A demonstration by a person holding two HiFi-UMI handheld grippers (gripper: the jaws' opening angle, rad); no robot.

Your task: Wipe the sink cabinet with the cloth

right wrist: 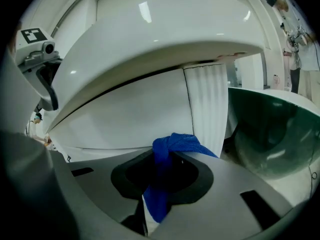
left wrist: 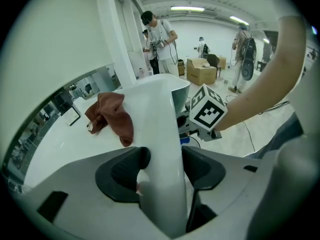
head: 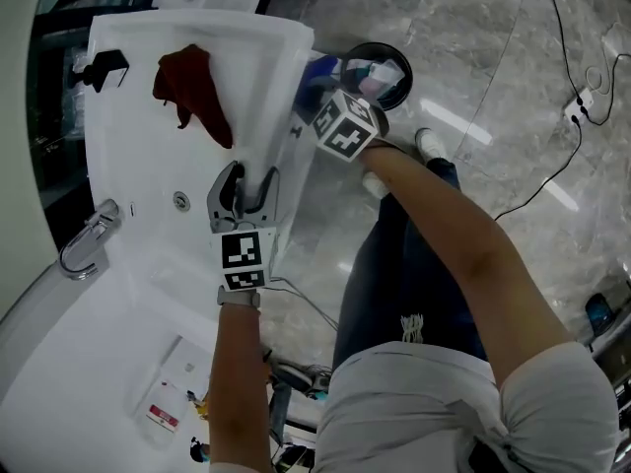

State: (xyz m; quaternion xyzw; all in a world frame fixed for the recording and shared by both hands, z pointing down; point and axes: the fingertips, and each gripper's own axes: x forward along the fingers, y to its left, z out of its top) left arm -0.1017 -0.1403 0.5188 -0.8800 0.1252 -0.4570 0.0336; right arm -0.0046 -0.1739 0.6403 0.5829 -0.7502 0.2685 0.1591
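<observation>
The left gripper [head: 248,183] straddles the glossy white sink rim [left wrist: 160,114] with jaws spread, while the right gripper [right wrist: 162,165] pinches the bunched blue cloth [right wrist: 176,143] near the white cabinet front [right wrist: 130,114], where hard rubbing could tug it free.

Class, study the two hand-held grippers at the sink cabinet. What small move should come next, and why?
Probably push the right hand-held gripper forward until its blue cloth presses on the white cabinet front, then start a stroke. It is shut on the cloth and faces that panel under the sink rim, which the open left hand-held gripper straddles; contact is not clear.
</observation>
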